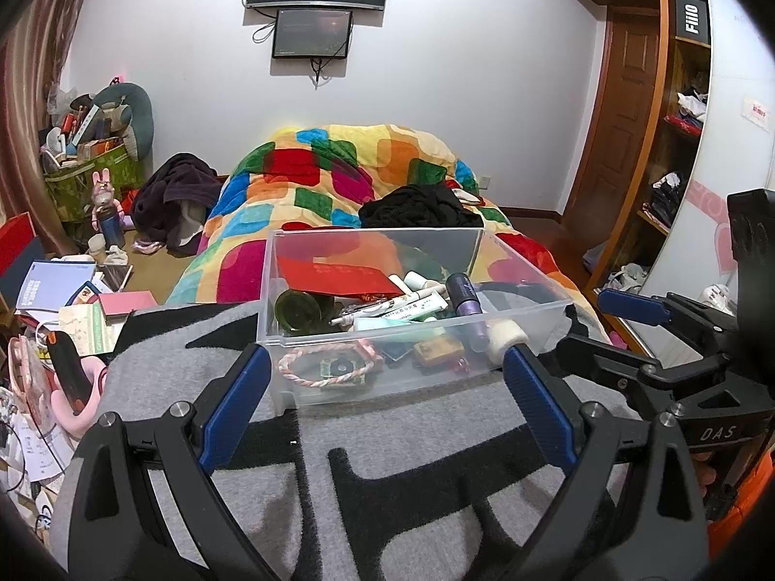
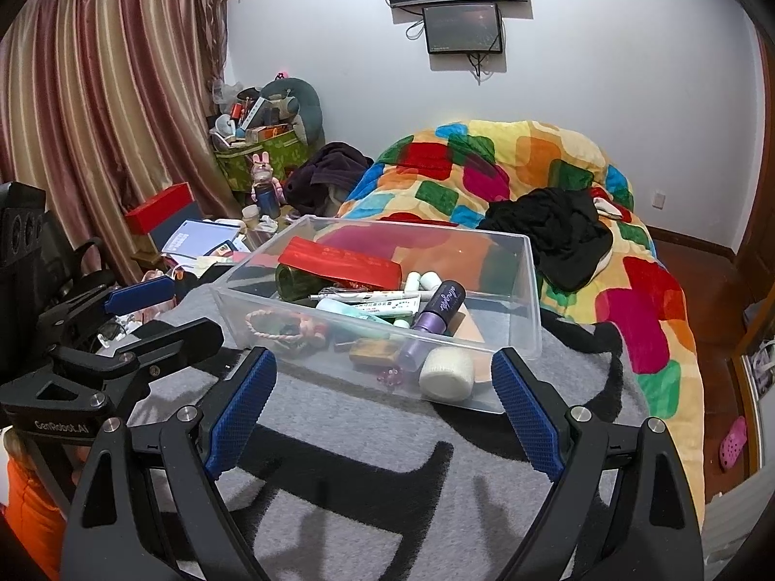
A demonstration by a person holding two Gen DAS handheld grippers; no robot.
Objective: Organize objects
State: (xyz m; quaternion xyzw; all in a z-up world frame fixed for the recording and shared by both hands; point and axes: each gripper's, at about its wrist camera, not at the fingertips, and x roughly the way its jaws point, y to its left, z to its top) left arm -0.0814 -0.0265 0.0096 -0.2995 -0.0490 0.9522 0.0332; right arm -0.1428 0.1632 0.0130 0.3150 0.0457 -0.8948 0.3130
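A clear plastic bin (image 1: 533,261) stands on a grey and black blanket (image 1: 387,445) on the bed; it also shows in the right wrist view (image 2: 533,290). Inside lie a red envelope (image 1: 339,276), a purple bottle (image 2: 438,312), a white roll (image 2: 445,373), a green jar (image 1: 298,310), white tubes (image 1: 411,307) and a pink rope bracelet (image 1: 329,365). My left gripper (image 1: 385,368) is open and empty just before the bin's near wall. My right gripper (image 2: 385,373) is open and empty, also close to the bin's near wall.
A colourful quilt (image 2: 508,160) with black clothes (image 2: 557,227) covers the bed behind the bin. Papers, books and a red box (image 2: 160,206) clutter the floor at left, beside a green bag (image 2: 261,160) of things. Curtains hang left; a wardrobe (image 1: 678,145) stands right.
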